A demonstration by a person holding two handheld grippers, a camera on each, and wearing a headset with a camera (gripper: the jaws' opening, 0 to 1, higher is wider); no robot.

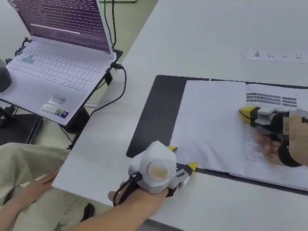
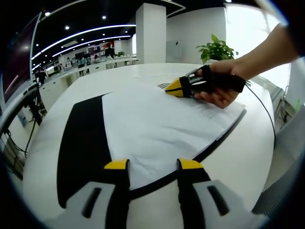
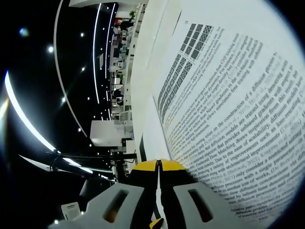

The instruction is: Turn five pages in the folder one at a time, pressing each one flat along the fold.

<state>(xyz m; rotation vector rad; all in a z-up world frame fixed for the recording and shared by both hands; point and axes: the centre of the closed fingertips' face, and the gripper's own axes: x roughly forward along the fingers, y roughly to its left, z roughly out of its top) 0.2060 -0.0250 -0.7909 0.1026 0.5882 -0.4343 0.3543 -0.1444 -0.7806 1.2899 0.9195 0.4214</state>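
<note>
One folder [image 1: 154, 110], open | right claw [image 1: 246, 114] closed at fold | left claw [image 1: 182, 157] parted beside

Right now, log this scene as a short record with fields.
folder: open flat on the white table
left page: blank side up
right page: printed text
left gripper: open, empty, at the folder's near edge
right gripper: shut, tips at the right page near the fold; contact unclear
laptop: open, off the table to the left
</note>
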